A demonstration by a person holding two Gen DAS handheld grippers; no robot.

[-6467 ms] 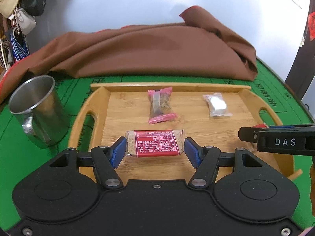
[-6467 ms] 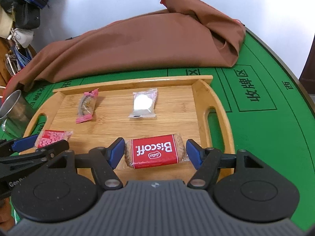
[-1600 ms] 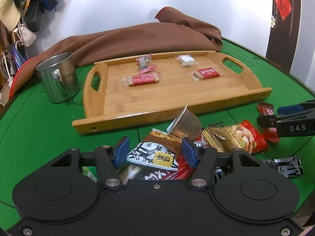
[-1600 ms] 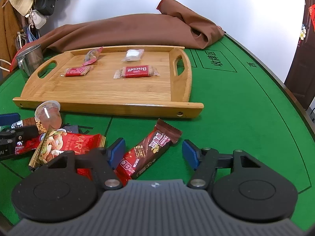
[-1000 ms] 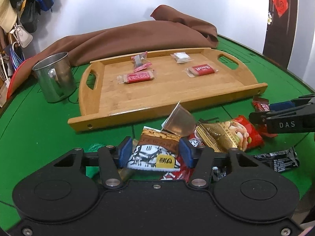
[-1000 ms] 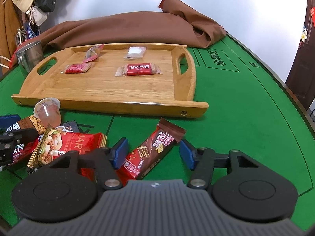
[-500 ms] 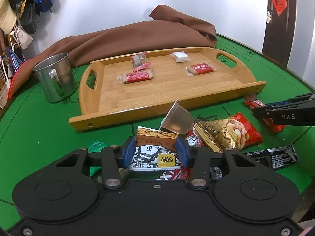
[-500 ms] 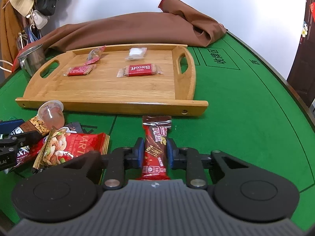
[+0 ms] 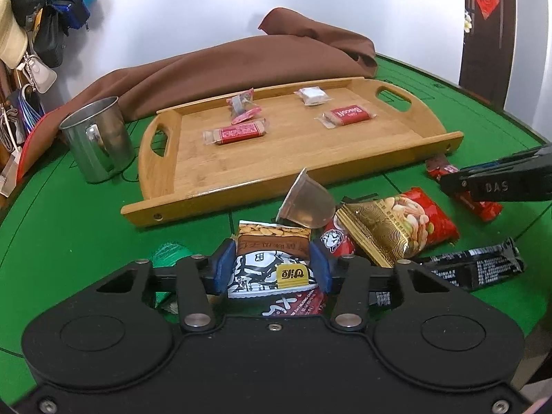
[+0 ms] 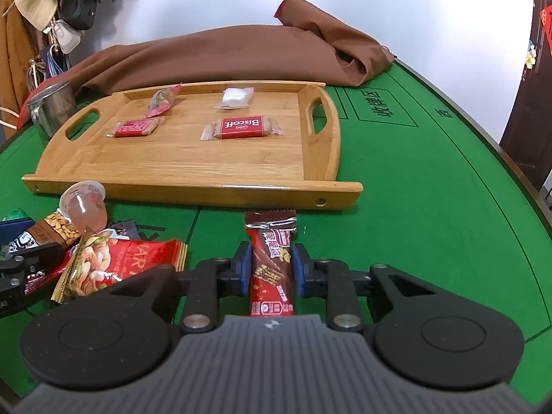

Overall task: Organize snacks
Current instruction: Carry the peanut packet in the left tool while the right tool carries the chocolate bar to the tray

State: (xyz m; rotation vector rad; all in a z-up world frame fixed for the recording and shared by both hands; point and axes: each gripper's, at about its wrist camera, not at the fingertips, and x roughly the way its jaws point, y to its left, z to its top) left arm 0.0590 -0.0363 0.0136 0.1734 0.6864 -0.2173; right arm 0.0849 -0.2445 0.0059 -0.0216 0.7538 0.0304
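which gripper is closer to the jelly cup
Left. The left hand-held gripper holds a peanut pack just in front of the jelly cup; the right hand-held gripper is farther off to its right, clamping a chocolate bar.

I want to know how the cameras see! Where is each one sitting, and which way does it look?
Left wrist: sits on the left tongs, looking past a brown-and-white peanut packet toward the wooden tray; the right tongs show at the right edge.
Right wrist: sits on the right tongs, looking past a red-brown chocolate bar toward the tray; the left tongs show at the left edge.
Both show the tray, steel mug and brown cloth.
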